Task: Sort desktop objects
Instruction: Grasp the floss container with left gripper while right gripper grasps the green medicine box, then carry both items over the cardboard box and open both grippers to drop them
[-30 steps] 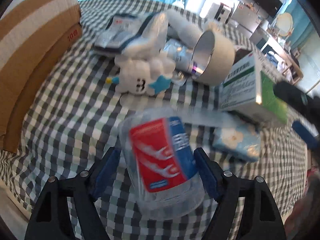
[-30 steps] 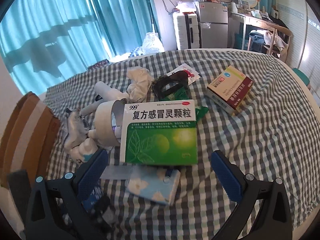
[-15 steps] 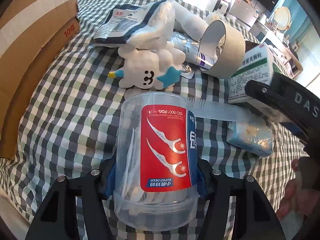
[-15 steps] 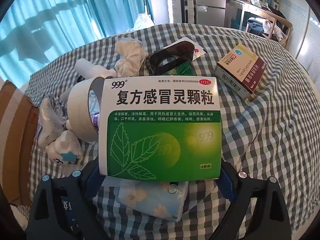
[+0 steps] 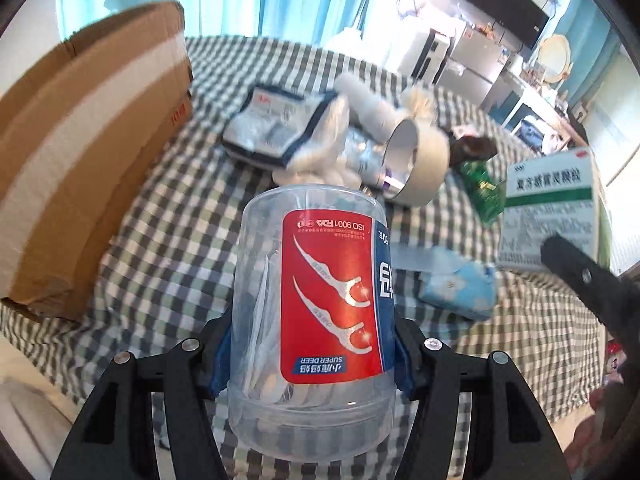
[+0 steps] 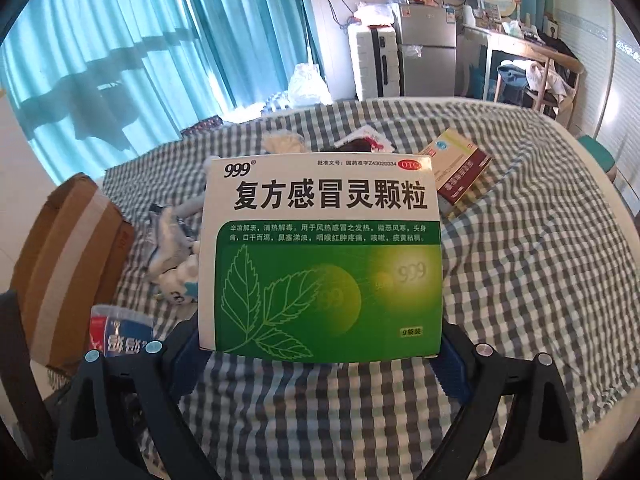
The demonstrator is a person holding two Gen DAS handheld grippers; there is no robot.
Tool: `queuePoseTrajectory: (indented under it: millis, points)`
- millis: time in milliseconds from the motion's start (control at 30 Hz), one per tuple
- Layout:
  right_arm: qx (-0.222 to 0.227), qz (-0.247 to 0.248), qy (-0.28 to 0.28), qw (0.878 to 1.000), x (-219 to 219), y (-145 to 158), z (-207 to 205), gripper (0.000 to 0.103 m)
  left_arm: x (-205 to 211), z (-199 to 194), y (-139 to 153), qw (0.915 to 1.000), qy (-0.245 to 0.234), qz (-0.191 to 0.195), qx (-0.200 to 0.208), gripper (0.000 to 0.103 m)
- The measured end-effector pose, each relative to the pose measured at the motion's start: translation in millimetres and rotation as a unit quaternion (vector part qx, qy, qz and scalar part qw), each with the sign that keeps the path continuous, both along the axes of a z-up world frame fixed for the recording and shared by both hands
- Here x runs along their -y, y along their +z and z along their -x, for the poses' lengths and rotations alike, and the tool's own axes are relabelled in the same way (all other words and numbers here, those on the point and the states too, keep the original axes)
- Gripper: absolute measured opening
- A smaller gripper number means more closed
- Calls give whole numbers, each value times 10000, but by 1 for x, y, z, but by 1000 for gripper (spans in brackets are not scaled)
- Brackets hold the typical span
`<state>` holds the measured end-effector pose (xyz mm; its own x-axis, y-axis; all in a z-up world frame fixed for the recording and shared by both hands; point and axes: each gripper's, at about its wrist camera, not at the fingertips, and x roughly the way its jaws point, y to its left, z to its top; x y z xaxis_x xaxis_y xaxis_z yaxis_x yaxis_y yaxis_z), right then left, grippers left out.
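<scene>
My left gripper point(image 5: 312, 360) is shut on a clear plastic jar of floss picks point(image 5: 316, 312) with a red and blue label. The jar hangs above the checked cloth point(image 5: 180, 248), held by its sides. The right gripper point(image 6: 320, 364) is shut on a white and green medicine box point(image 6: 320, 256), with its blue pads at the lower corners. That box is also off the cloth. In the left wrist view the medicine box point(image 5: 552, 208) shows at the right. The jar point(image 6: 120, 336) appears at the lower left of the right wrist view.
A brown cardboard box point(image 5: 80, 152) stands at the left edge of the cloth. A tape roll point(image 5: 416, 168), a blue and white pouch point(image 5: 276, 124), a green packet point(image 5: 484, 188) and a blue tissue pack point(image 5: 460, 292) lie on it. A beige and red box point(image 6: 460, 168) and a white plush toy point(image 6: 180, 284) lie there too.
The left jaws closed on the floss jar and lifted it off the cloth. The right jaws closed on the green medicine box and raised it.
</scene>
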<state>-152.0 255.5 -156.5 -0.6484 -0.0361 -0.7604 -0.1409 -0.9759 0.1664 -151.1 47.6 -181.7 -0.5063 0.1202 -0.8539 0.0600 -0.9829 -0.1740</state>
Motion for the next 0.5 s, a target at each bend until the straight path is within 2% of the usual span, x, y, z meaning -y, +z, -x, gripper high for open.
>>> queuePoseTrajectory:
  millis: [167, 500]
  points:
    - [-267, 11, 106, 9996, 7, 33, -30, 93, 0, -10, 31, 9993, 5, -21, -362, 63]
    - [-877, -109, 349, 9955, 38, 102, -79, 93, 29, -44, 87, 9953, 98, -123, -954, 63]
